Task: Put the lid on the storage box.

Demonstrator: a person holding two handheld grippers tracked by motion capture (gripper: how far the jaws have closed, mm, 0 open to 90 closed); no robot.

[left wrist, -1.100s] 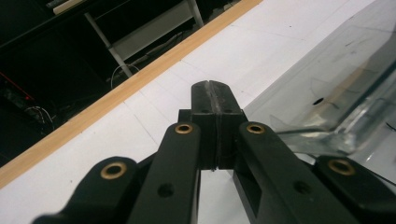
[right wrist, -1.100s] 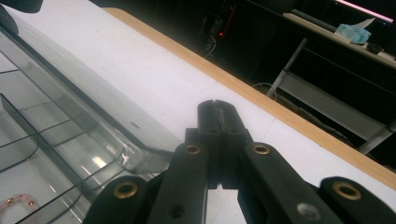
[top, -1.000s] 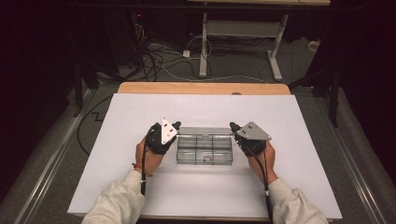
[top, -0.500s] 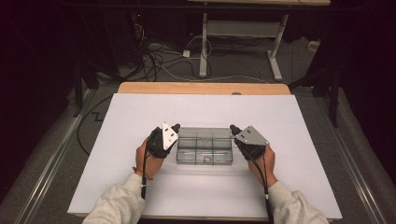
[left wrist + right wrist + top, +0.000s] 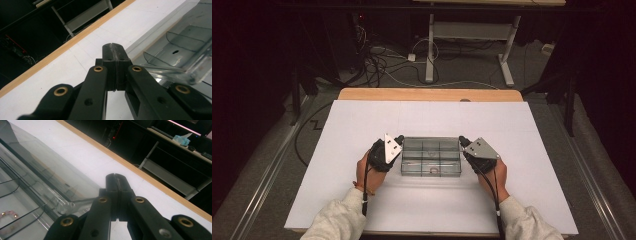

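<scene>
A clear plastic compartment box (image 5: pixel 431 156) lies on the white table top (image 5: pixel 422 115), with a small pink ring (image 5: pixel 433 170) in one front compartment. My left gripper (image 5: pixel 400 140) is at the box's left end, jaws shut with nothing between them. In the left gripper view its tips (image 5: pixel 113 47) rest beside the box's clear wall (image 5: pixel 180 42). My right gripper (image 5: pixel 461 140) is at the box's right end, also shut and empty. In the right gripper view its tips (image 5: pixel 115 178) stand beside the box (image 5: pixel 30 170), and the pink ring (image 5: pixel 8 216) shows inside.
A wooden strip (image 5: pixel 427 94) runs along the table's far edge. Beyond it are cables (image 5: pixel 377 65) on the floor and a white desk frame (image 5: pixel 467 35). White surface spreads all around the box.
Both hands have shifted slightly toward the near edge beside the box. The jaws stay shut and the box has not moved.
</scene>
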